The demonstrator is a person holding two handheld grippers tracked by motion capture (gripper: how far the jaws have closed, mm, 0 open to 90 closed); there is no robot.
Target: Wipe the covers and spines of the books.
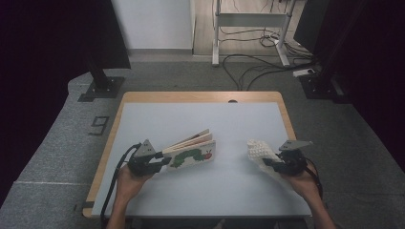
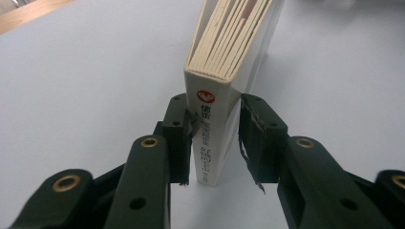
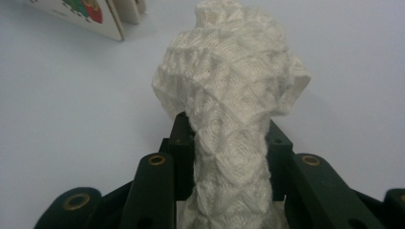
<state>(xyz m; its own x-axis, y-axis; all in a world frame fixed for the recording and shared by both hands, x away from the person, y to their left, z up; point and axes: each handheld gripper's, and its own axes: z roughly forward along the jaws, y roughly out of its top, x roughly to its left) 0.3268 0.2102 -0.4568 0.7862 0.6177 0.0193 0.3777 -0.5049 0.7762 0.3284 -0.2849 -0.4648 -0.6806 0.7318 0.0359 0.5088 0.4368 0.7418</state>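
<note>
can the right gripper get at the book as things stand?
Probably not yet. The right gripper is shut on a white knitted cloth, so its jaws are full. The table between it and the book is bare, and the left gripper clamps the spine.

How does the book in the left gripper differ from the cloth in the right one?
The book is stiff, with colourful caterpillar art; the cloth is soft, plain white and knitted. The book's pages fan apart; the cloth is bunched and squeezed. Both are clamped in a gripper, left gripper and right gripper.

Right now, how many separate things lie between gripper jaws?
2: a white caterpillar-cover board book clamped at its spine by the left gripper; a white knitted cloth pinched by the right gripper.
</note>
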